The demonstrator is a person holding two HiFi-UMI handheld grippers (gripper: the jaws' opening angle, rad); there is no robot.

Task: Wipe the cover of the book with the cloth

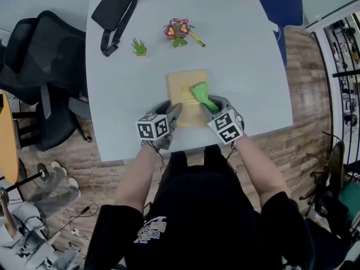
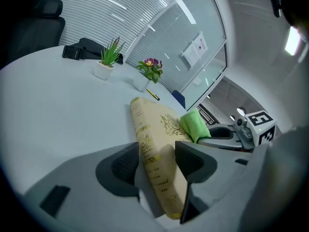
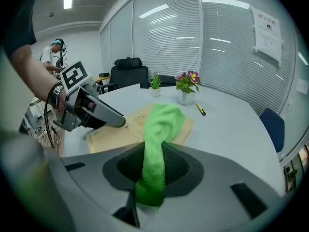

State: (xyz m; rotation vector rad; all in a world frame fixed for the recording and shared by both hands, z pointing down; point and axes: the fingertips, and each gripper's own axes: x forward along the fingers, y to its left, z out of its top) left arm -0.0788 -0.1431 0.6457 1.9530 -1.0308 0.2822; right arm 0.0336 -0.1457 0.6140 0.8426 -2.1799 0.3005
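One grey table carries everything here. The tan book lies toward the table's 6 o'clock edge. My left gripper is clamped on the book's spine side, at about 7 o'clock of the book. My right gripper pinches the green cloth, whose free end rests on the cover at 4 o'clock. From the book, a flower pot stands at 12 o'clock and a small green plant at 11 o'clock.

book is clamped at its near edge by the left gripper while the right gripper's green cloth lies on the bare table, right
Not the table: the green cloth in the right gripper lies on the book cover, as the head view shows. The left gripper does clamp the book.
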